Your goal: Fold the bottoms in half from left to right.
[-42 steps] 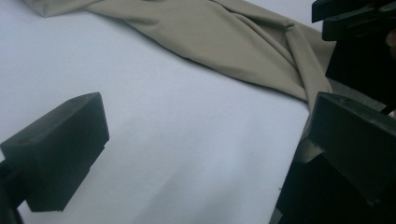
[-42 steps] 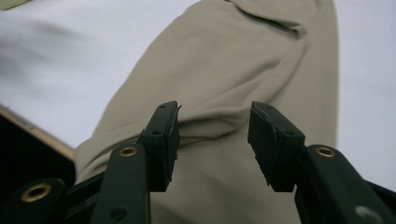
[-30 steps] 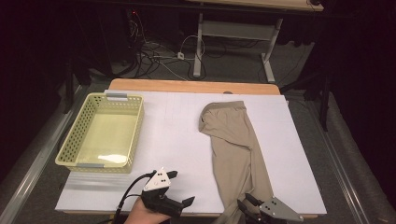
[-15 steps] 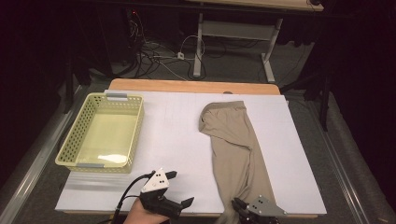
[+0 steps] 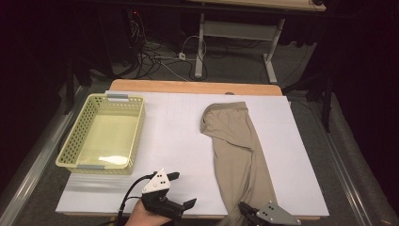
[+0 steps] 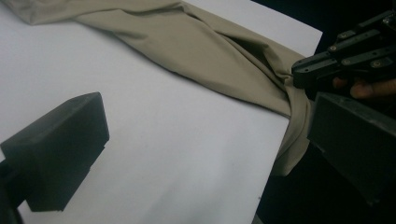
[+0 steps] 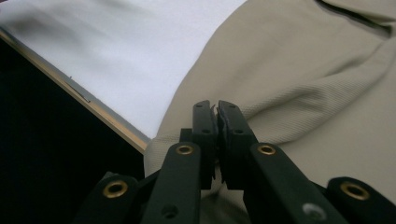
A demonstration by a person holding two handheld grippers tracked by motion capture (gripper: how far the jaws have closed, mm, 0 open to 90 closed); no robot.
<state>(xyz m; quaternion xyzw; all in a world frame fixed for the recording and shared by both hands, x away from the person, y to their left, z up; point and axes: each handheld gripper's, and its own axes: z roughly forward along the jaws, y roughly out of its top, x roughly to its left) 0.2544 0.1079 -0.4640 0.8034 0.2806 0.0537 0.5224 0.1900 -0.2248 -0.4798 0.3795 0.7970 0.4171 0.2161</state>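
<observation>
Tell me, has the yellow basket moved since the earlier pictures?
No. In the high view the yellow basket lies where it did, at the left edge of the white table top.

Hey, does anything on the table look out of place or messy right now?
Yes. The beige garment lies rumpled and askew, its near end hanging over the table edge, where the right gripper has shut on it. The basket sits straight.

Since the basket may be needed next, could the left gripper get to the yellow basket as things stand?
Probably yes: the left gripper, jaws open and empty, sits near the yellow basket, with bare white tabletop between them.
</observation>
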